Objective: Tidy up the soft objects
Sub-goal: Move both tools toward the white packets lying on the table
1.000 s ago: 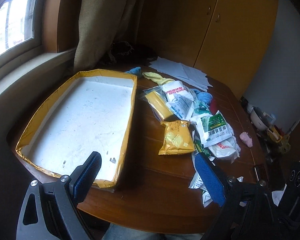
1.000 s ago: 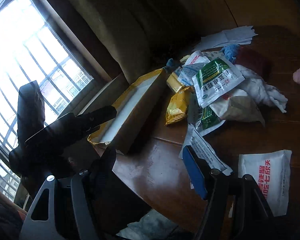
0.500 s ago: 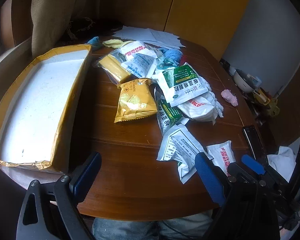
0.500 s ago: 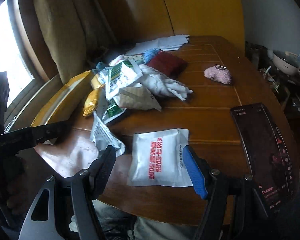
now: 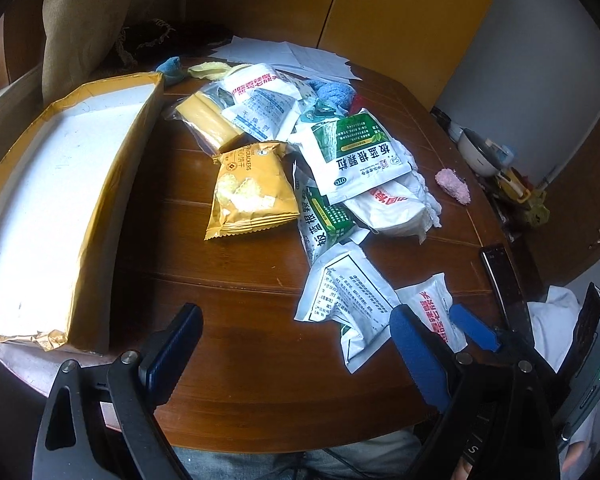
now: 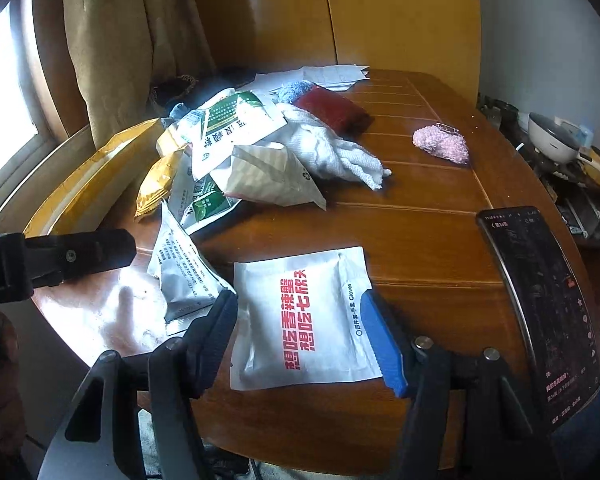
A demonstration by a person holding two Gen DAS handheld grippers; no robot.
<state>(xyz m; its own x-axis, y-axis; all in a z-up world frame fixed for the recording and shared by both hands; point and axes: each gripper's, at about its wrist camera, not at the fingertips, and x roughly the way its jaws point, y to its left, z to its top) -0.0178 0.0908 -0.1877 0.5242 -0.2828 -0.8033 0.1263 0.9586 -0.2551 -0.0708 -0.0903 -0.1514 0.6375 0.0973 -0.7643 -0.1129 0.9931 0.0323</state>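
A pile of soft packets lies mid-table: a yellow cracker packet [image 5: 248, 192], a green-and-white sachet [image 5: 356, 156], a white cloth [image 6: 332, 152], a dark red cloth [image 6: 332, 108] and a pink fluffy piece [image 6: 442, 144]. A white packet with red print [image 6: 300, 316] lies flat near the front edge. My right gripper [image 6: 300, 332] straddles it with its jaws closing; the fingertips stand at the packet's two side edges and no squeeze shows. My left gripper [image 5: 296, 344] hangs open over bare wood at the front, nothing between its fingers. To its left sits a gold-edged box [image 5: 112, 184] with a white floor.
A phone [image 6: 540, 300] lies at the table's right edge, close to my right gripper. Loose papers [image 5: 288, 56] sit at the back by the wooden cupboard. A printed white sachet [image 5: 348, 300] lies between the two grippers. Clutter and a bowl [image 6: 552, 140] stand beyond the right edge.
Both views swung away from the window and box toward the pile. My right gripper came down over the white red-print packet and its jaws narrowed. My left gripper sank toward the table front.
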